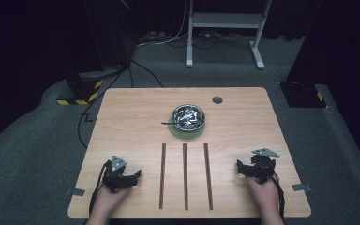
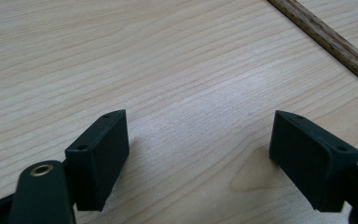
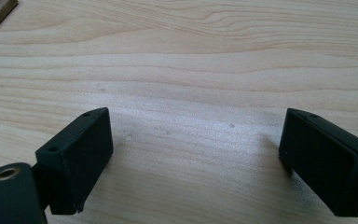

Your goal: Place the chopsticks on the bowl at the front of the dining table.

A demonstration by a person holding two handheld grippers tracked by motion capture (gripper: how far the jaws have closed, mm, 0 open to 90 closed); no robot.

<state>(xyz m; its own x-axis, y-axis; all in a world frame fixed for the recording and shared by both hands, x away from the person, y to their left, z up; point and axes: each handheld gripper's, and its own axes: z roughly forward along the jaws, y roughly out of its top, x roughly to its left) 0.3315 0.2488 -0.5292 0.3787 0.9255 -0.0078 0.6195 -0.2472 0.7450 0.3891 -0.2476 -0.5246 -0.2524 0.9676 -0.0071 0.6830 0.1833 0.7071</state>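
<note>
So the nearest things to the grippers are three dark wooden strips laid side by side on the near half of the light wood table [image 1: 122, 117]. They're long, thin and straight, run from the near edge towards the far side, and are kept apart by bare tabletop. The left strip [image 1: 162, 175] is seen just beside the left gripper [image 1: 130, 180], the right strip [image 1: 207, 176] is nearer the right gripper [image 1: 242, 168], and the middle strip [image 1: 184, 176] sits between the two. A brown oak-like grain can be made out on the left strip in the left gripper view.

Left gripper: jaws are spread wide, nothing is held between them, just bare table. Right gripper: same deal, jaws wide apart and nothing gripped. Both are rested low on the tabletop, each held by a hand coming in from the near edge.

Further back, past the far ends of the strips, a shiny metal bowl [image 1: 188, 116] is set on a round green mat [image 1: 186, 133], with a thin dark stick-like thing [image 1: 168, 123] poking out over its left rim. A small grey round spot [image 1: 217, 100] is seen near the far edge. Nothing is placed between the grippers and the strips
</note>
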